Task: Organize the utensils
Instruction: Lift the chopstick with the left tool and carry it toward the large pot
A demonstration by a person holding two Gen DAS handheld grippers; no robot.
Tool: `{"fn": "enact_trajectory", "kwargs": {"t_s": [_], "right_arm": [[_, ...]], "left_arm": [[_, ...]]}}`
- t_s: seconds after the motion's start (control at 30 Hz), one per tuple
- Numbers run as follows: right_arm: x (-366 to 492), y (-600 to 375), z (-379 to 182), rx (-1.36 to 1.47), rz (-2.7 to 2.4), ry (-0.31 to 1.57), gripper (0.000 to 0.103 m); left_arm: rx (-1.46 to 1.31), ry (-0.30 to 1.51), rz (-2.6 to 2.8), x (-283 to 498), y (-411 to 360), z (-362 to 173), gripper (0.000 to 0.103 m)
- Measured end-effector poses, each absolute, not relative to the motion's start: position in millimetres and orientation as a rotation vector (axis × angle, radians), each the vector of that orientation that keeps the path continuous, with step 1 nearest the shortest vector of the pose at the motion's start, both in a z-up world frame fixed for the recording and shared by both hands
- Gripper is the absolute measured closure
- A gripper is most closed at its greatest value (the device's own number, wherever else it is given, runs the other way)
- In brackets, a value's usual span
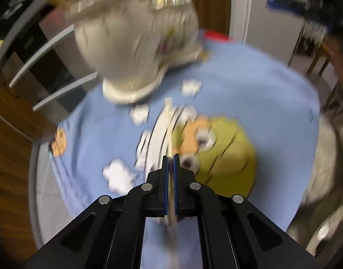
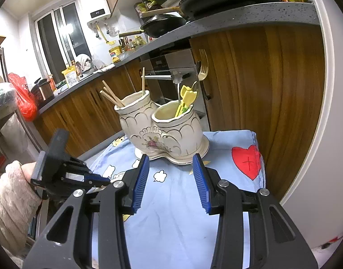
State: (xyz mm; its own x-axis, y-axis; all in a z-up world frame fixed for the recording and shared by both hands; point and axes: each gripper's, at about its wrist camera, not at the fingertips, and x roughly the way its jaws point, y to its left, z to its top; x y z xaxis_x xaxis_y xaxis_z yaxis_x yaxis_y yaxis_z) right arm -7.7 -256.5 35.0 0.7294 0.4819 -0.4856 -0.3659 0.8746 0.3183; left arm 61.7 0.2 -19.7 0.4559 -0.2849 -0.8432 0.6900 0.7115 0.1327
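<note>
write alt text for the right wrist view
An open right gripper with blue pads faces a cream ceramic two-pot utensil holder holding wooden chopsticks and a gold fork on a blue cartoon cloth.

A two-pot utensil holder stands on the cloth covering the table. Chopsticks stand in its left pot, forks in its right. Cabinets rise behind, beneath a countertop bearing pans.
</note>
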Motion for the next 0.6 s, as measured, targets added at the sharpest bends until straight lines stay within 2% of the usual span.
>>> {"fn": "enact_trajectory", "kwargs": {"t_s": [0.23,0.6], "right_arm": [[-6.5,-257.1,31.6,0.211,0.465,0.599,0.063],[-0.6,-252.6,23.1,0.208,0.474,0.619,0.063]], "left_arm": [[0.389,0.763,-0.577,56.8,-17.5,9.9,0.099],[0.357,0.502,-0.526,28.0,-43.2,74.1,0.103]]}}
